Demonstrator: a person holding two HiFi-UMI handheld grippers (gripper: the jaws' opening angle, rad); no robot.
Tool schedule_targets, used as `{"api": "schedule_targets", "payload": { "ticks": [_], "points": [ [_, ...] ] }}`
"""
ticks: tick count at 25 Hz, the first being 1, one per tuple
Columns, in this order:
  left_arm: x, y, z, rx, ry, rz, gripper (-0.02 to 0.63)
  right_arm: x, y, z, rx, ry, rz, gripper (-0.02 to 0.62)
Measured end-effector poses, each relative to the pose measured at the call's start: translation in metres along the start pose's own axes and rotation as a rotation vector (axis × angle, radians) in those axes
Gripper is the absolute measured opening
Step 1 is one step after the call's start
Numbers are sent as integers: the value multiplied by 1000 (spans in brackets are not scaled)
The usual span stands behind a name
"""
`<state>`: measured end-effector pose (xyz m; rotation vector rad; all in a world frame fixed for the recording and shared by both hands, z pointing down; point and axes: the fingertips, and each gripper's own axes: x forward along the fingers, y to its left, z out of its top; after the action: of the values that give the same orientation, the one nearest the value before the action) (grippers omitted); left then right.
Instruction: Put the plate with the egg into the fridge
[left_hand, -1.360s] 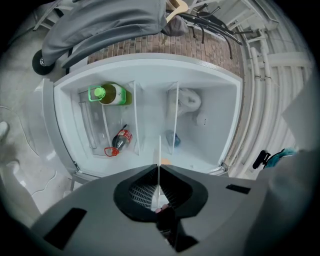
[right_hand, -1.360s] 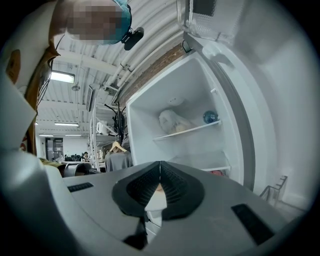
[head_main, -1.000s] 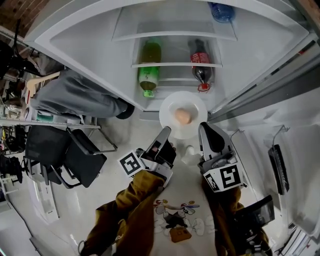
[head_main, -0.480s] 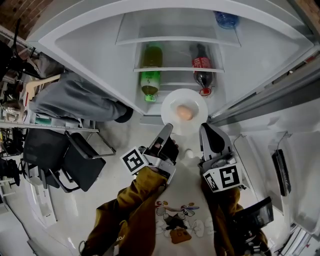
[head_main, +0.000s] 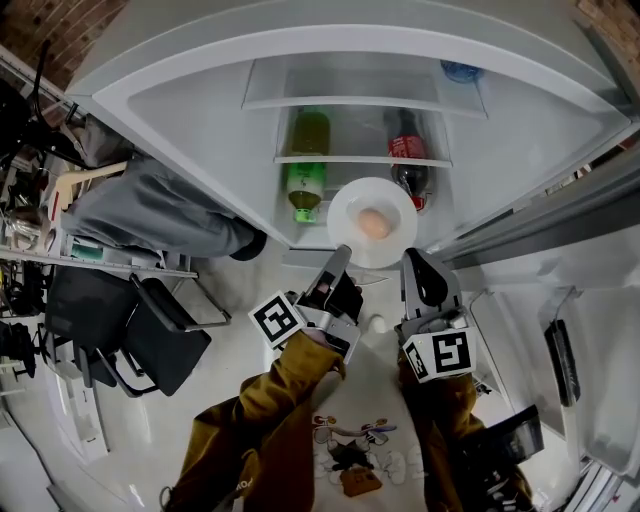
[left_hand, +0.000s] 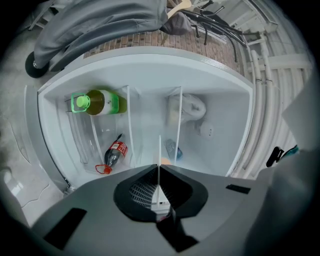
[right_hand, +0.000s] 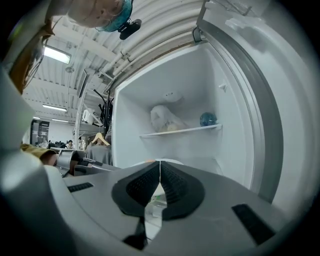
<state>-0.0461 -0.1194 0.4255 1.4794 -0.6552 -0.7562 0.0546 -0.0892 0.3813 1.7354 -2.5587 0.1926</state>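
Tongs on the plate from both sides. Left tongs (head_main: 340, 255), grey moulded plastic with ribbed black pads (left_hand: 142, 189), clamped shut on the near-left rim of the plate (head_main: 350, 200); rim edge-on there as a thin white sliver between the pads. Right tongs (head_main: 410, 262) likewise pinched shut on the near-right rim, only a hairline of white between the ridged tips. Cube (head_main: 277, 318) with square black-and-white markers behind each pair, mustard fabric sleeves (head_main: 290, 390) behind those.

Plate round, glossy white, shallow, face up, held in the air at the front edge of the open fridge (head_main: 190, 100), before the lower shelf. Egg (head_main: 375, 223), smooth, tan, oval, at the plate's centre.

Fridge interior smooth white, with clear flat shelves. Low down, green bottle (head_main: 304, 175) at left and cola bottle (head_main: 408, 150) with red label at right, both lying with caps toward the opening; plate between and just before the two caps. On the upper shelf, crumpled white bag (right_hand: 165, 119) mid-shelf and rounded blue thing (right_hand: 208, 119) toward the right edge.

Beside the fridge's left wall, grey cloth (head_main: 150, 205) in soft folds and black chair (head_main: 150, 320).
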Motion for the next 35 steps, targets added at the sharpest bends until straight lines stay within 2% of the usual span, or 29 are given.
{"api": "schedule_targets", "payload": {
  "ticks": [8,19,35],
  "points": [
    [14,9,13,5,-1,6,18,20,-6,-9,-40,18,-15,8],
    [28,11,23,0,12,5,18,36,-11,-11,-16,21,-38,8],
    [44,30,48,9,-46,34,18,62,-20,-23,-16,55,-56,8]
  ]
}}
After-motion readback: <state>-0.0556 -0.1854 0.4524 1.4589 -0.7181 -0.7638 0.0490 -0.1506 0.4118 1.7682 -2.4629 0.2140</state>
